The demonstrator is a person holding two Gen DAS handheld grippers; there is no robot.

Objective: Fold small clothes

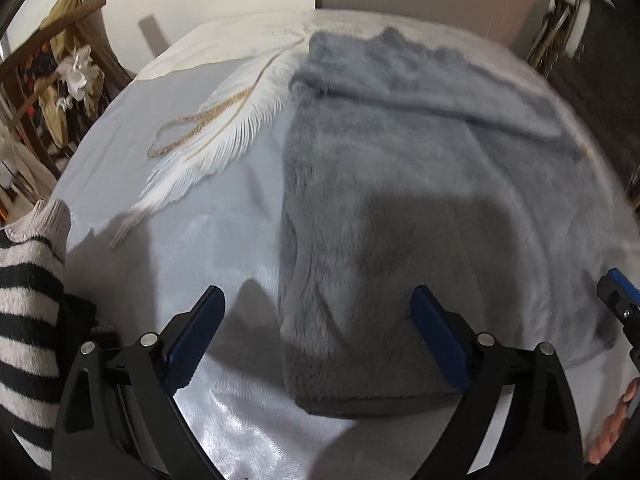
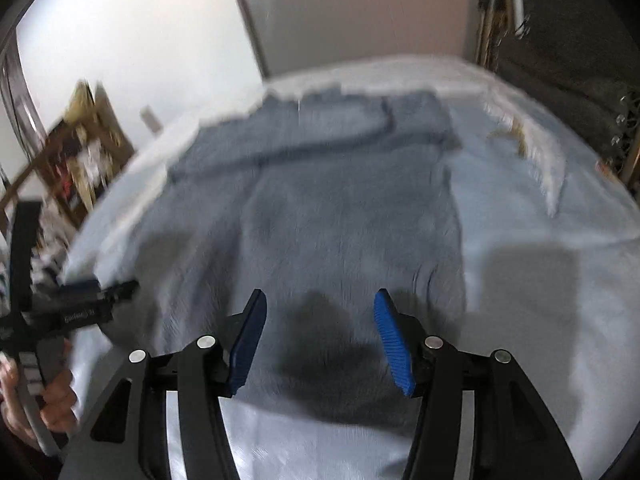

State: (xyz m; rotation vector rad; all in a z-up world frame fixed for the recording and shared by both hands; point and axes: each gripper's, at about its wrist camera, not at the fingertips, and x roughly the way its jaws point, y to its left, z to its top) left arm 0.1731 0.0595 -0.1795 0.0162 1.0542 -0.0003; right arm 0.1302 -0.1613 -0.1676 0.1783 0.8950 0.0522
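- Two fisheye views look down on one grey fleece garment [image 1: 400,208] lying flat on a pale satin cloth [image 1: 208,264] that covers the surface.
- The left wrist view is sharp. At its left edge it shows a striped knit sleeve [image 1: 28,280], and behind that a wooden rack [image 1: 52,80] crammed with cloth and paper; what these are exactly cannot be told.
- Only that view shows the white feather print with gold lines [image 1: 212,132] clearly, just left of the garment.
- The left tool [image 1: 318,336] has its jaws wide apart and holds nothing; the garment's near left corner lies between and beneath the blue pads [image 1: 436,336].
- At that view's far right edge the right tool's blue tip [image 1: 618,292] shows, with fingers [image 1: 612,428] below it.
- The right wrist view is smeared by motion. At its left it shows a hand [image 2: 44,404] gripping the left tool's handle [image 2: 76,312].
- The right tool [image 2: 320,340] also stands open and empty, over the garment's near edge.
- In this view the garment [image 2: 340,208] fills the middle, with a folded strip across its far end, and bare cloth [image 2: 560,280] lies to its right.
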